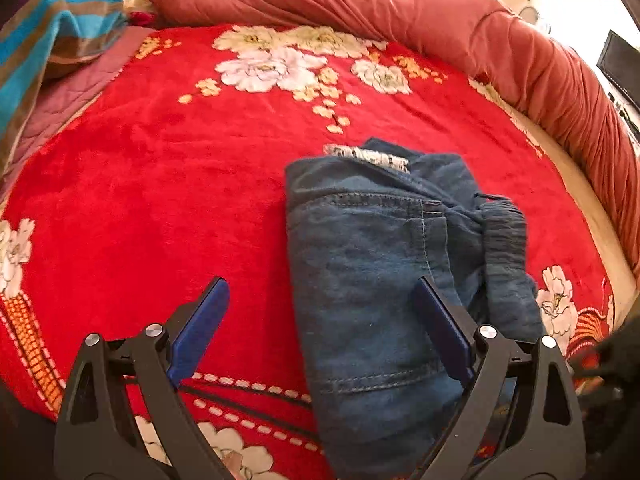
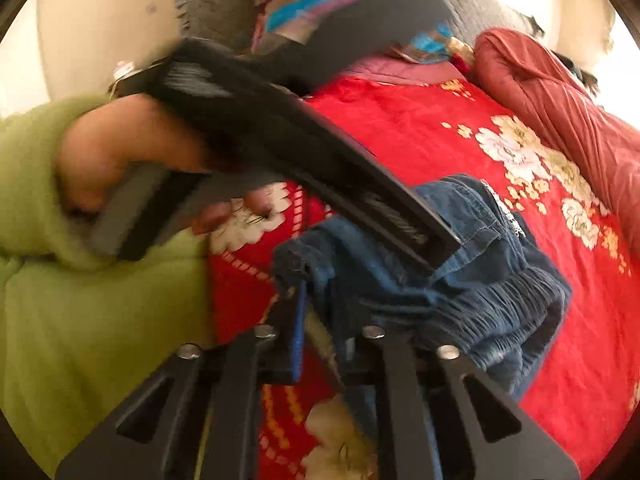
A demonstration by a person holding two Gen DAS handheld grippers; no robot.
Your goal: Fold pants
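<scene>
The pants (image 1: 384, 280) lie mostly folded on the red blanket (image 1: 160, 184), the left gripper (image 1: 320, 328) gaping above them, the right gripper (image 2: 320, 304) pinching their edge for one more fold.

item: blue denim pants (image 1: 372, 264)
state: folded into compact bundle, elastic waistband bunched at one side
location: on red floral bed blanket

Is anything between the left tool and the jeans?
Nothing visible. The open left tool hangs directly over the folded jeans on the red blanket, one finger above denim, one above bare blanket. The right tool is already shut on the denim's edge.
</scene>
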